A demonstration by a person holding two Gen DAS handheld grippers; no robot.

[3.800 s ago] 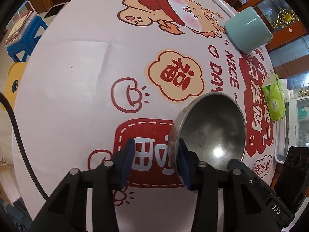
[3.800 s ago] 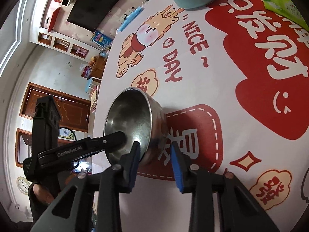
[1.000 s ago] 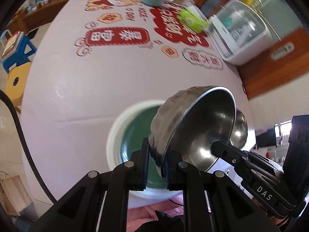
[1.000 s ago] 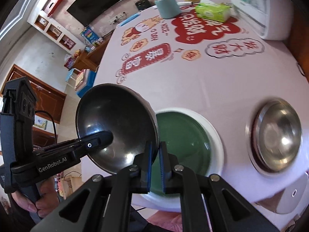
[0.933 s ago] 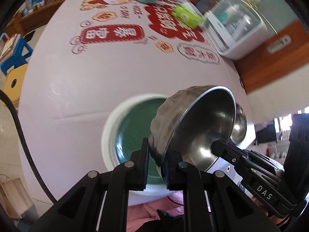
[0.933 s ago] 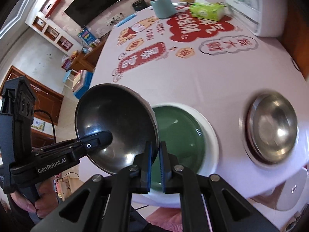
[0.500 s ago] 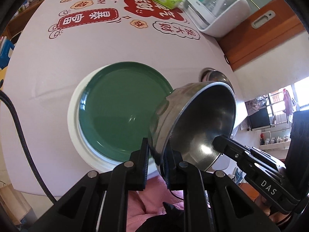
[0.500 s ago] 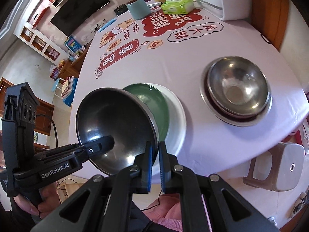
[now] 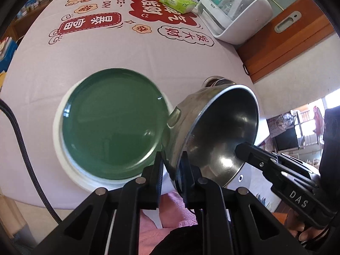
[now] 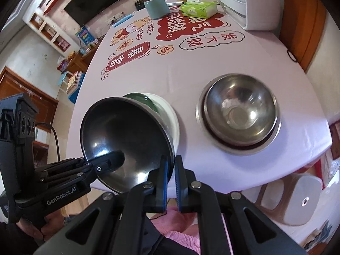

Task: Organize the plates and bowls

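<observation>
Both grippers pinch the rim of one steel bowl (image 9: 221,136), held tilted in the air over the table's near edge; it also shows in the right wrist view (image 10: 123,136). My left gripper (image 9: 171,170) is shut on its left rim, my right gripper (image 10: 171,170) on its right rim. A green plate (image 9: 112,123) lies on a white plate (image 9: 58,136) just left of and below the bowl. To the right a stack of steel bowls (image 10: 240,110) sits on the table, mostly hidden in the left wrist view.
The round table has a pink printed cloth (image 9: 106,51). At the far side stand a teal cup (image 10: 156,8), a green tissue pack (image 10: 198,8) and a white appliance (image 9: 233,14). A white stool (image 10: 297,199) stands below the table's edge at right.
The held bowl has moved with both grippers from over the green plate to the right, toward the stacked steel bowls. Both grips have stayed shut.
</observation>
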